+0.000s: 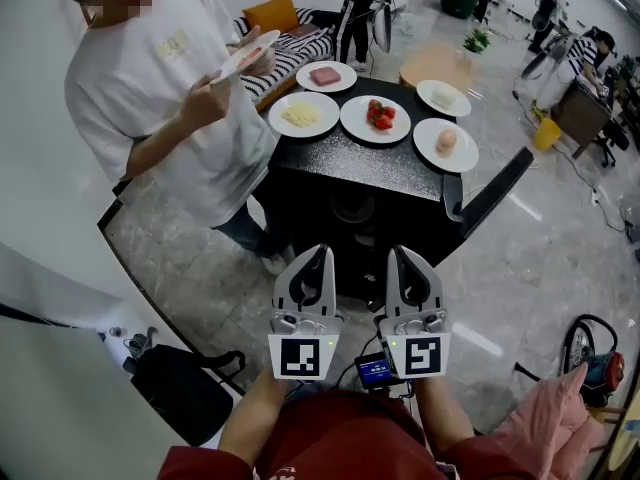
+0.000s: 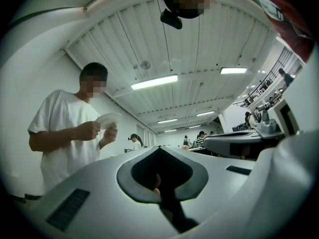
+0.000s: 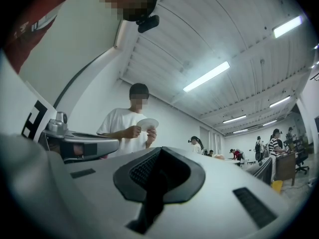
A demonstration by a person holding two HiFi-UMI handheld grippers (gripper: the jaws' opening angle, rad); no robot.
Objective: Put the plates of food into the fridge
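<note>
Large open-plan office or lab hall: ribbed ceiling (image 2: 164, 44) with long strip lights (image 2: 154, 81), polished stone floor (image 1: 540, 238), people (image 1: 585, 53) working at a desk (image 1: 578, 113) at the back, a striped sofa (image 1: 290, 53), and a black surface (image 1: 360, 163) with plates of food (image 1: 375, 118).

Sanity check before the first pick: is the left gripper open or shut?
Shut. The left gripper shows its jaws meeting in its own view, with nothing held between them.

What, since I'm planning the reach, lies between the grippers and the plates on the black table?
Head view: only marbled floor and the front of the black table separate the left gripper and right gripper from the plates.
</note>
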